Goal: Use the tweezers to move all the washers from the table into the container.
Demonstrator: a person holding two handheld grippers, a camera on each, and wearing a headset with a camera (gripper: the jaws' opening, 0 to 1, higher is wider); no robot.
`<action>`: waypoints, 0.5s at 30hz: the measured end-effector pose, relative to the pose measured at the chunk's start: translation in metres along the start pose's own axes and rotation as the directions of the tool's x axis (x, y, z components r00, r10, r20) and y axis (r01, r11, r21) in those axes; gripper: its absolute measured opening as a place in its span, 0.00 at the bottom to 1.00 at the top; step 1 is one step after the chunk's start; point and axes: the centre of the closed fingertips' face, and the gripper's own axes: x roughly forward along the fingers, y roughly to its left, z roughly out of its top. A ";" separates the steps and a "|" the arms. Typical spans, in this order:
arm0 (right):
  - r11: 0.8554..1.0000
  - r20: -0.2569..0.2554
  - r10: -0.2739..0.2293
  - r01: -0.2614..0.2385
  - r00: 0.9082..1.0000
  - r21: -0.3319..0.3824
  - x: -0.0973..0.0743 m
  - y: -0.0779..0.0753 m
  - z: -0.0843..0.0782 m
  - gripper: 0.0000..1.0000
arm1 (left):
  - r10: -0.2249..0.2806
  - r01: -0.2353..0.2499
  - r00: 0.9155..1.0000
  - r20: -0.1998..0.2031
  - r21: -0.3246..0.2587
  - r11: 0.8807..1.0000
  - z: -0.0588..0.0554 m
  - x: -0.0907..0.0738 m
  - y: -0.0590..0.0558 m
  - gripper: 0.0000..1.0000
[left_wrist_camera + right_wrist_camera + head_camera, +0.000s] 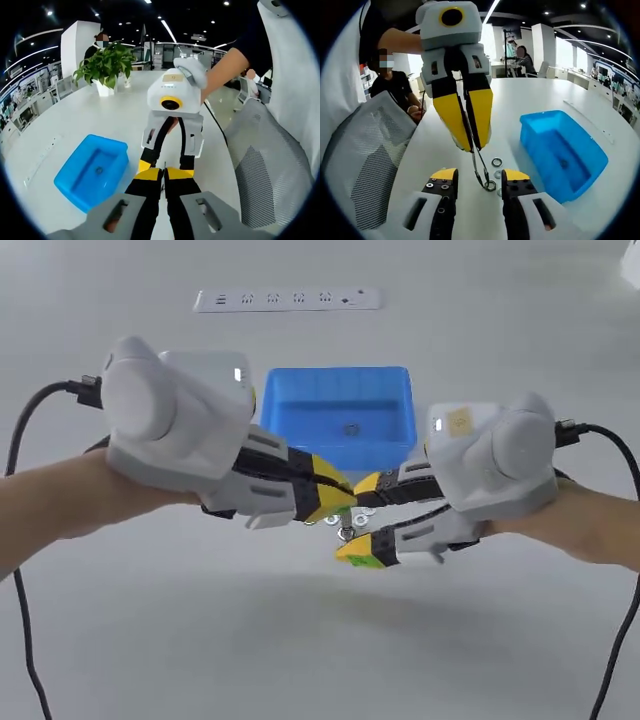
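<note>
Right gripper view: the left tongs (473, 144) are clamped on the tweezers (476, 159). The tweezer tips sit at a washer (490, 185) on the tabletop (435, 155), near the blue container (532, 150). The right tongs (480, 176) stand apart around those tips. The right tongs should probably squeeze the tweezer arms gently and lift only once the washer is gripped.

Left gripper view: the label (172, 77) above the right tongs is too small to read.

Head view: the power strip (288, 300) shows no legible writing.

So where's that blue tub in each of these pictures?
Head view: the container sits centre, slightly above the middle.
Left gripper view: container at lower left.
Right gripper view: container at right, below the middle.
Shared landmark: the lone washer on its floor.
</note>
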 end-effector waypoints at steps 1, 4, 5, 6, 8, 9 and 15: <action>1.000 -0.002 0.003 -0.003 1.000 -0.001 0.001 0.000 0.000 0.32 | 0.000 0.000 1.000 0.000 -0.001 1.000 0.000 0.000 0.000 0.06; 1.000 -0.004 0.006 -0.006 1.000 -0.011 0.001 0.001 0.001 0.28 | -0.002 0.002 1.000 -0.001 -0.007 1.000 -0.001 0.000 0.000 0.06; 1.000 0.000 0.007 -0.007 1.000 -0.008 0.001 0.001 0.003 0.27 | -0.002 0.002 1.000 -0.002 -0.006 1.000 -0.002 0.000 0.000 0.06; 1.000 0.001 0.007 -0.007 1.000 -0.007 0.001 0.001 0.003 0.27 | -0.002 0.002 1.000 -0.003 -0.006 1.000 -0.002 0.000 0.000 0.06; 1.000 0.002 0.012 -0.012 1.000 -0.011 0.002 0.003 0.005 0.25 | -0.004 0.004 1.000 -0.004 -0.005 1.000 -0.003 0.000 -0.001 0.06; 1.000 0.000 0.015 -0.015 1.000 -0.017 0.002 0.004 0.005 0.24 | -0.006 0.006 1.000 -0.004 -0.006 1.000 -0.003 0.000 -0.001 0.06; 0.999 -0.024 0.023 -0.024 0.999 -0.039 0.005 0.004 0.002 0.17 | -0.006 0.006 1.000 -0.007 -0.004 1.000 -0.004 0.000 -0.002 0.06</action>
